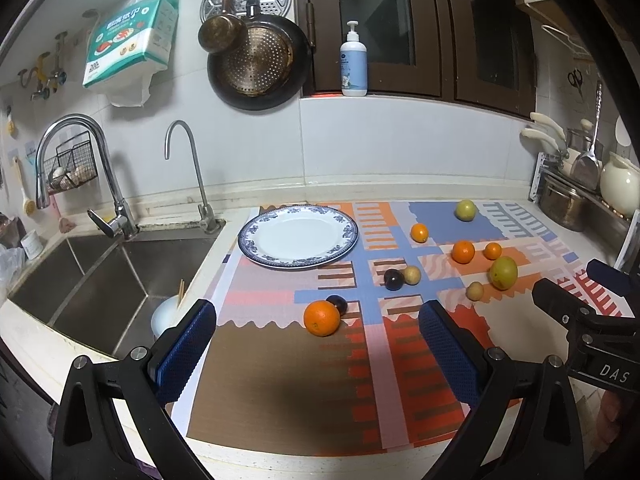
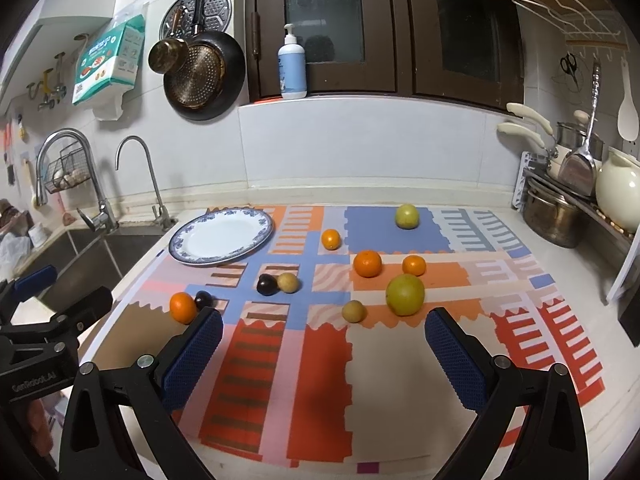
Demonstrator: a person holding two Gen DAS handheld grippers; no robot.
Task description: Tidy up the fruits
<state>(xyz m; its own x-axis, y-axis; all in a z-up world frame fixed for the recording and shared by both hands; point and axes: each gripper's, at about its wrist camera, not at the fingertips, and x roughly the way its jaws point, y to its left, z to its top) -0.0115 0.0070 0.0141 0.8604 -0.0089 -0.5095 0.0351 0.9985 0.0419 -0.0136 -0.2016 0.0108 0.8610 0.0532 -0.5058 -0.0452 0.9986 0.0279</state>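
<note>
A blue-rimmed white plate (image 1: 298, 236) (image 2: 222, 236) lies bare at the mat's far left. Fruits lie scattered on the patterned mat: a near orange (image 1: 321, 318) (image 2: 183, 307) beside a dark plum (image 1: 337, 304) (image 2: 203, 300), another plum (image 1: 393, 279) (image 2: 267, 284) touching a tan fruit (image 1: 412, 275) (image 2: 288, 282), several small oranges (image 1: 463, 251) (image 2: 367, 263), two green fruits (image 1: 503, 273) (image 2: 405, 294) and a small tan fruit (image 1: 475, 291) (image 2: 353, 311). My left gripper (image 1: 318, 322) is open, just in front of the near orange. My right gripper (image 2: 324, 328) is open and empty, short of the big green fruit.
A steel sink (image 1: 80, 280) with two taps and a white bowl (image 1: 168, 314) lies left of the mat. Pots and a cream jug (image 2: 618, 196) stand on a rack at the right. A soap bottle (image 2: 292, 66) stands on the window ledge. Pans hang on the wall.
</note>
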